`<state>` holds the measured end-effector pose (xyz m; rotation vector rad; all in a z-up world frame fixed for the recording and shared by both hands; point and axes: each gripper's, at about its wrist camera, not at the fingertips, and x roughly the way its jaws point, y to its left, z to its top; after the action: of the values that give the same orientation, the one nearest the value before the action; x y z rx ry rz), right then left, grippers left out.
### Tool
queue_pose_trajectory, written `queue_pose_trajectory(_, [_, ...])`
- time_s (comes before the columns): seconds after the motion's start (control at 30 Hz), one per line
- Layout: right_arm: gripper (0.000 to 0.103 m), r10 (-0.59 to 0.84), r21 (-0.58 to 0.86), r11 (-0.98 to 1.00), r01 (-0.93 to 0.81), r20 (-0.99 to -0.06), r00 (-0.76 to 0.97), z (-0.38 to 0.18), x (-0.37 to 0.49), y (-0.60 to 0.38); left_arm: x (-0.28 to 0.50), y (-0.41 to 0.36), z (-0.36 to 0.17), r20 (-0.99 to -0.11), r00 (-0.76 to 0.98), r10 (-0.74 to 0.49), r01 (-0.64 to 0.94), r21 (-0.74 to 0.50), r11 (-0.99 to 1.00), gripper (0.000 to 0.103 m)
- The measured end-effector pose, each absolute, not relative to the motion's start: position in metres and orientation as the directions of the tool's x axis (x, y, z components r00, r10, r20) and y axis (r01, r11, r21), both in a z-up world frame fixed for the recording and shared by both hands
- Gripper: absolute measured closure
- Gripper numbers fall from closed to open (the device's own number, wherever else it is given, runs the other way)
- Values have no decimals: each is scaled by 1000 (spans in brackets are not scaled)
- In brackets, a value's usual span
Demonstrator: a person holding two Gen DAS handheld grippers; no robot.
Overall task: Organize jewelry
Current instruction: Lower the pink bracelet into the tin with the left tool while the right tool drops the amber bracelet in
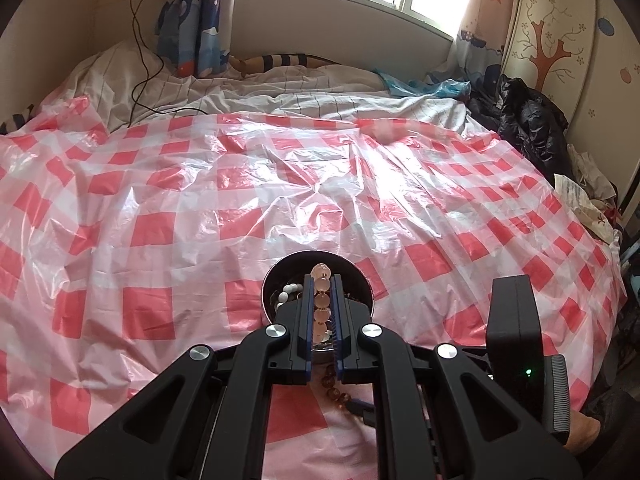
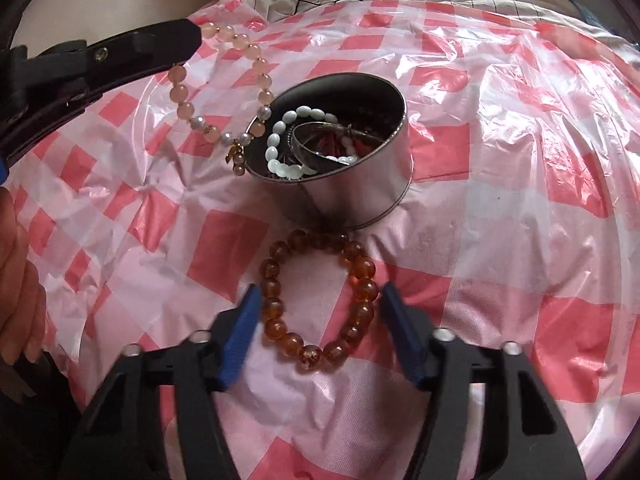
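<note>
Right wrist view is showing my right gripper (image 2: 320,330) with its blue pads standing apart on either side of the amber bead bracelet (image 2: 320,300), which is lying flat on the checked plastic sheet (image 2: 500,200) just in front of the metal tin (image 2: 360,196); nothing is pressing on it yet. My left gripper (image 1: 322,312) is clamping the pink bead bracelet (image 2: 224,92), which is hanging in a loop beside the tin's rim, partly over the white bead bracelet (image 2: 280,144) already inside. I am judging the risks: the pink loop is dangling outside the rim, so releasing now could be dropping it onto the sheet. Closing on the amber beads could be pinching slippery plastic with them, or squeezing round beads sideways out of the pads.
</note>
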<state>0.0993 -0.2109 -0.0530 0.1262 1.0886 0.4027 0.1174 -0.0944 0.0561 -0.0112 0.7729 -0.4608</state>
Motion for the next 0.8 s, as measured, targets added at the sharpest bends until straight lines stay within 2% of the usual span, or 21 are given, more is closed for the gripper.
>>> queue_pose_trajectory(0.03, [80,417,343,906,-248,-822,388,-56,101,-216,117,-95,56,-671,622,-404,396,-175,901,96])
queue_pose_trajectory(0.07, [87,460,399,887,-232,-805,376,-57,105,-222,118,-94,56,-671,622,-404,396,-176,901,96])
queue_pose_trajectory(0.1, [90,515,472,857,-205,-777,362,-61,107,-230,117,-95,56,-671,621,-404,397,-175,901,96])
queue_pose_trajectory(0.27, [91,724,747,660,-87,-600,342,-74,115,-264,119,-97,53,-675,619,-400,396,-171,902,96])
queue_pose_trajectory(0.43, [91,860,903,413,-124,-341,381,-64,112,-276,121,-98,51,-679,615,-402,397,-174,901,96])
queue_pose_trajectory(0.6, [91,907,969,190,-160,-111,406,-53,110,-291,122,-97,50,-677,611,-410,394,-190,899,96])
queue_pose_trajectory(0.8, [91,887,978,93,-186,3,462,-36,112,-313,124,-97,49,-674,607,-420,389,-208,897,96])
